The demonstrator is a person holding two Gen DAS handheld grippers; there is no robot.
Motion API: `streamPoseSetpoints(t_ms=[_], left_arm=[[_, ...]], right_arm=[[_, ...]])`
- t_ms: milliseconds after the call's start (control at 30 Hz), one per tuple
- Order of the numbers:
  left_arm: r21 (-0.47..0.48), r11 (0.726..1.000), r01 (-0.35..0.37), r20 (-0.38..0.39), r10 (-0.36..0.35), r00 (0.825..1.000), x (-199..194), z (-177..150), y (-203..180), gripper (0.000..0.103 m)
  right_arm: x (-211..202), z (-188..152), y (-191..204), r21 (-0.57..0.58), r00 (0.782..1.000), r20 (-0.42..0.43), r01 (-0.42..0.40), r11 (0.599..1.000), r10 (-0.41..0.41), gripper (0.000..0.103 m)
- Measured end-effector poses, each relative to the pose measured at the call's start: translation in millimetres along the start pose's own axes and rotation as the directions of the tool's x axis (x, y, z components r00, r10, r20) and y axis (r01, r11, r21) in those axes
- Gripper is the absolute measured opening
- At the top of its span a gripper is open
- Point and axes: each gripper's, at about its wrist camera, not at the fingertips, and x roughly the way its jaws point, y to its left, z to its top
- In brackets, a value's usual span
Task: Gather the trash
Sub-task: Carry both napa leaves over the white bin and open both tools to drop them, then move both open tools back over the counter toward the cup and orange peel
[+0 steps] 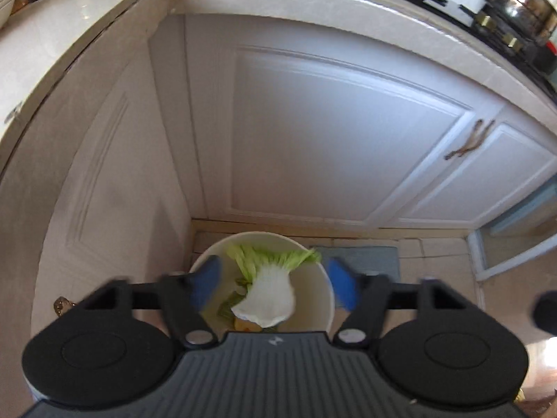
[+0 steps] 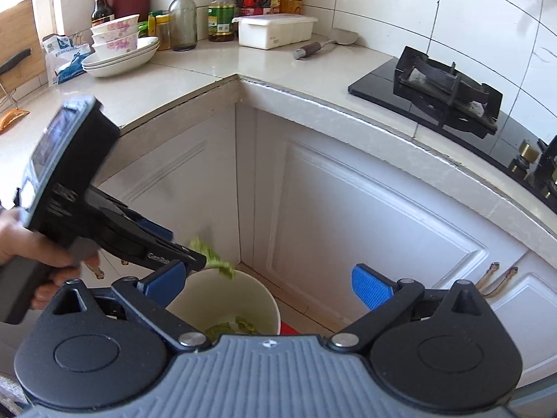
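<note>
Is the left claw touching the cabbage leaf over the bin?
Apart. The left wrist view shows the left claw open, with gaps between both pads and the leaf above the bin.

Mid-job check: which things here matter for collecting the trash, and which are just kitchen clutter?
Job:
- green-and-white cabbage leaf, falling between the open left gripper jaws
- round white plastic bin with vegetable scraps
- right gripper, open, empty

Lying about:
- stacked floral bowls
- sauce bottles
- white lidded box
- black gas stove

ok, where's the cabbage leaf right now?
Left wrist view: cabbage leaf sits low centre between the open left tool fingers, over the white bin by the corner cabinets.
</note>
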Motion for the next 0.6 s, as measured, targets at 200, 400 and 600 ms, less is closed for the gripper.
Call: streamPoseSetpoints(t_ms=[200, 400, 600], left_arm=[[-0.010, 1.000, -0.017, 0.018, 0.017, 1.000, -5.2, -1.8, 2.6, 0.080], [0.023, 0.999, -0.040, 0.105, 0.037, 0.994, -46.5, 0.2, 2.8, 0.085], [0.013, 0.997, -0.079, 0.197, 0.075, 0.978, -102.6, -1.4, 12.4, 0.088]], right_arm=[[-1.9, -1.1, -7.7, 0.024, 1.000, 0.001, -0.003, 1.000, 0.003, 0.103], [-7.2, 8.3, -5.3, 0.007, 0.999, 0.040, 0.016, 1.000, -0.016, 0.103], [-14.8, 27.2, 7.4, -0.025, 0.996, 0.087, -0.010, 1.000, 0.012, 0.103]])
